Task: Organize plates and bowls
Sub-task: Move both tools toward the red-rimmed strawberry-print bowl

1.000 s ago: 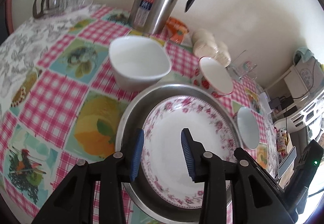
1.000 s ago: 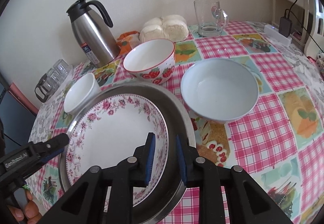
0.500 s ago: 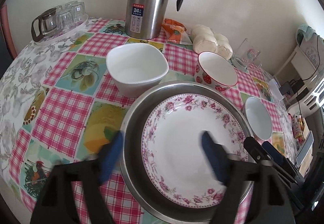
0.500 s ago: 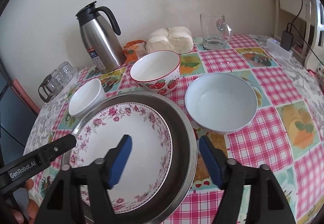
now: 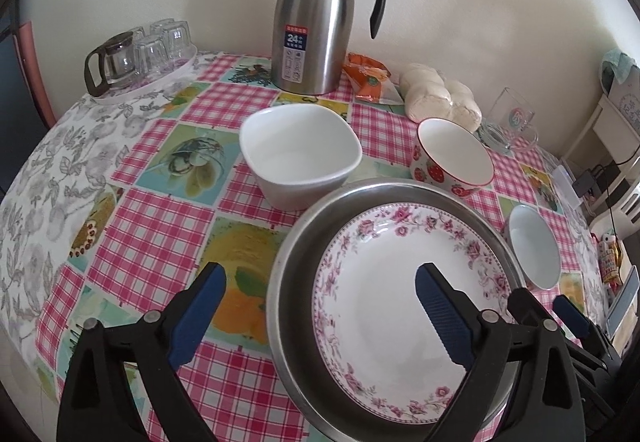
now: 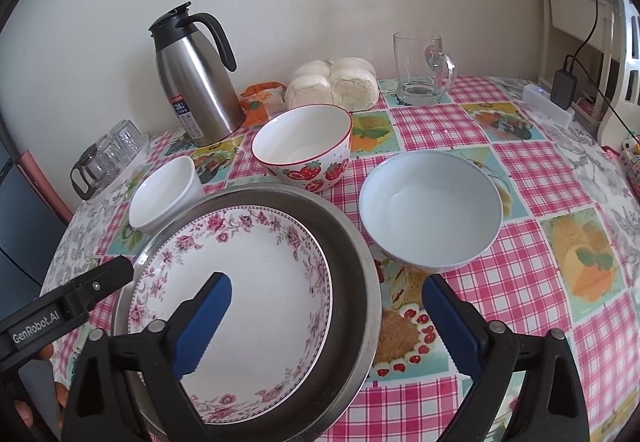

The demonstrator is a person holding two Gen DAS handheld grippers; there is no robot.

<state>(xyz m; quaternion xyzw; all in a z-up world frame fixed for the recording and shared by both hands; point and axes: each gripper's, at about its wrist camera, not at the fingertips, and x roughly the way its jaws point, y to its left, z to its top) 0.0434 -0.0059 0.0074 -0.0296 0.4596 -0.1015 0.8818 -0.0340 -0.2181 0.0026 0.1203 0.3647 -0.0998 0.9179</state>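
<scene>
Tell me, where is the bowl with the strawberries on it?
The strawberry bowl sits on the table just behind the metal tray, in the middle of the right wrist view, with the steamed buns behind it and the pale blue bowl to its right.

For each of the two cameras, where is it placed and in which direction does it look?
Left wrist: on the left gripper, above the table's near-left side, facing the wall; its open fingers and the other gripper's tips show.
Right wrist: on the right gripper, near-right side, facing the wall; its open fingers and the left gripper's arm show.
Shared: floral plate in the steel basin, thermos, strawberry bowl.
</scene>
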